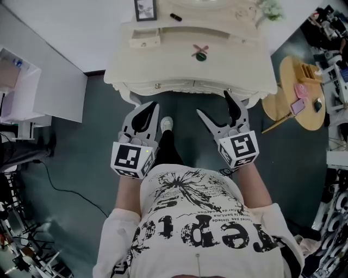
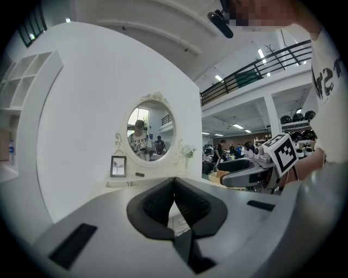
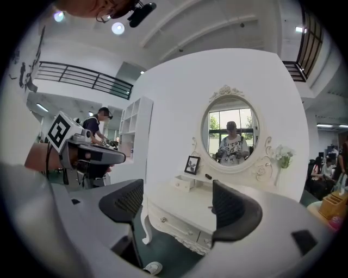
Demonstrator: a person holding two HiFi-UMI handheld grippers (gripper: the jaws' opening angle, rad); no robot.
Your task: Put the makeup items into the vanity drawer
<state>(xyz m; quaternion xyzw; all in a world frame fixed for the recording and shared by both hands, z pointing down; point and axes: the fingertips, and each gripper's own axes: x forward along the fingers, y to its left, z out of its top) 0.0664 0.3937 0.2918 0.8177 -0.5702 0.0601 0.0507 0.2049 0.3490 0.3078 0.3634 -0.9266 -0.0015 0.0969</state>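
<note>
The left gripper (image 1: 148, 108) has its jaws together, empty; the right gripper (image 1: 215, 106) stands wide apart, empty; both are short of the white carved vanity table (image 1: 163, 65); the small black makeup tube (image 1: 175, 17) lies at the back, the pink-and-green item (image 1: 201, 52) mid-top; a hasty reach could knock either away from the small cream drawer (image 1: 144, 37).

White vanity table (image 1: 163, 68) with framed picture (image 1: 145, 9), small drawer box (image 1: 144, 38), black tube (image 1: 175, 17), pink-and-green item (image 1: 200, 52).
</note>
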